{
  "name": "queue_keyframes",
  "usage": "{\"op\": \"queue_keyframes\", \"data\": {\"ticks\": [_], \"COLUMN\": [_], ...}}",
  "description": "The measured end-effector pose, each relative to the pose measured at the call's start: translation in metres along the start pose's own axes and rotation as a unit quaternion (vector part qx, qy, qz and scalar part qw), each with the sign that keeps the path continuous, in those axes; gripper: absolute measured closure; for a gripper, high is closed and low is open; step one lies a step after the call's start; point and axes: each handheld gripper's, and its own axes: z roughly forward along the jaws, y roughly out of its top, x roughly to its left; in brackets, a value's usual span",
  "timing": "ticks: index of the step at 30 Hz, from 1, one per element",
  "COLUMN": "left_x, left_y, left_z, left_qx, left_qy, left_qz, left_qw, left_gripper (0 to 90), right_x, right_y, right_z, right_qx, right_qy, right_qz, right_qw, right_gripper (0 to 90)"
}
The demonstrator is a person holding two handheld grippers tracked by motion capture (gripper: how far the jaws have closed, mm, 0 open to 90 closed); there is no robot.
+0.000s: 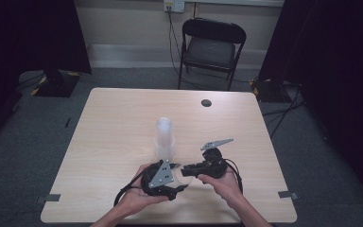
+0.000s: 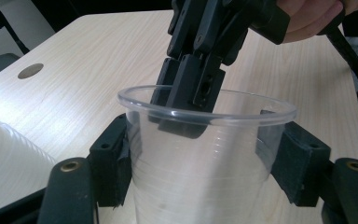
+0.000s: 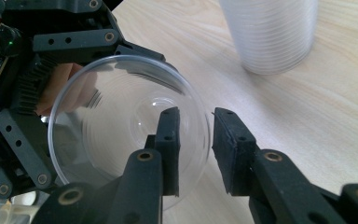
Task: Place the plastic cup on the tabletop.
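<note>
A clear plastic cup (image 2: 205, 186) lies sideways just above the table with my left gripper (image 2: 205, 163) shut on it, its pads pressed against opposite sides of the wall. My right gripper (image 3: 193, 121) straddles the cup's rim (image 3: 205, 116), one jaw inside the cup (image 3: 112, 121) and the other outside. A gap shows between the pads and the thin wall, so this gripper is open. In the high view the left gripper (image 1: 177, 172) and the right gripper (image 1: 189, 169) meet near the table's front edge. A tall stack of clear cups (image 1: 164, 137) stands upright just behind them.
The stack of cups (image 3: 270, 32) is close to the right gripper's far side. The wooden table (image 1: 123, 118) has a round cable hole (image 1: 206, 102) at the back. A black folding chair (image 1: 212, 47) stands beyond the table.
</note>
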Motion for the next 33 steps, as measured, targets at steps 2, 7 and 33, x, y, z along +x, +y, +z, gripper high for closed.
{"op": "queue_keyframes", "data": {"ticks": [2,7,33], "left_x": [0.001,0.005,0.022], "left_y": [-0.001,-0.003,-0.009], "left_z": [-0.001,-0.002,-0.020], "left_qx": [-0.009,-0.019,-0.061], "left_qy": [0.006,0.008,0.024], "left_qz": [-0.007,-0.036,-0.131], "left_qw": [0.9999,0.9991,0.9892], "left_gripper": [31.1,31.2,31.2], "right_x": [0.000,0.000,0.009], "right_y": [0.000,-0.001,0.004], "right_z": [-0.001,-0.004,-0.023], "right_qx": [-0.006,-0.021,-0.107], "right_qy": [0.000,0.003,0.007], "right_qz": [0.001,-0.003,-0.027], "right_qw": [1.0000,0.9998,0.9939], "right_gripper": [70.8,69.9,68.1]}}
